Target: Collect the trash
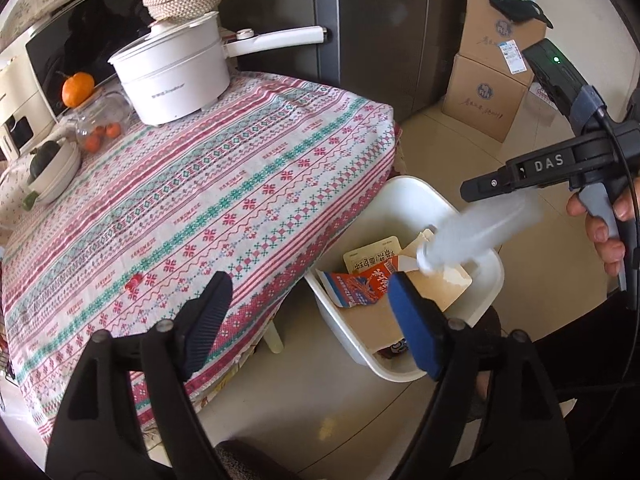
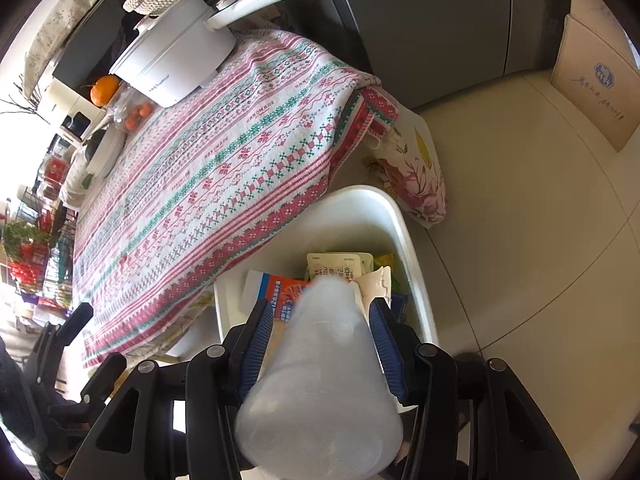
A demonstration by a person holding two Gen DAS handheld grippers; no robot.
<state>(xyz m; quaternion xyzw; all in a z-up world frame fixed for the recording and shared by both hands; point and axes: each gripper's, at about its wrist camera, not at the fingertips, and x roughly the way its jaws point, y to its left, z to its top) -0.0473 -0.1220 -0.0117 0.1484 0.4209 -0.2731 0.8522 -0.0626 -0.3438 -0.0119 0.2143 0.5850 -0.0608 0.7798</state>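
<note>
A white bin [image 1: 412, 192] stands on the floor beside the table; it also shows in the right wrist view [image 2: 404, 232]. It holds an orange wrapper [image 1: 360, 284], a beige packet [image 1: 372, 258] and cardboard [image 1: 448, 280]. A blurred clear plastic bottle [image 1: 476, 232] sits over the bin, between the fingers of my right gripper [image 2: 320, 336]. The bottle [image 2: 320, 368] looks blurred and the pads [image 2: 386, 348] stand close beside it; I cannot tell whether they still grip it. My left gripper [image 1: 308, 320] is open and empty above the table edge and bin.
A table with a patterned cloth [image 1: 200, 200] carries a white pot [image 1: 172, 76], an orange [image 1: 78, 89], a glass jar [image 1: 100, 124] and a small red scrap [image 1: 134, 280]. Cardboard boxes [image 1: 488, 96] and a grey fridge [image 1: 380, 32] stand behind. A floral cushion [image 2: 412, 168] lies beside the bin.
</note>
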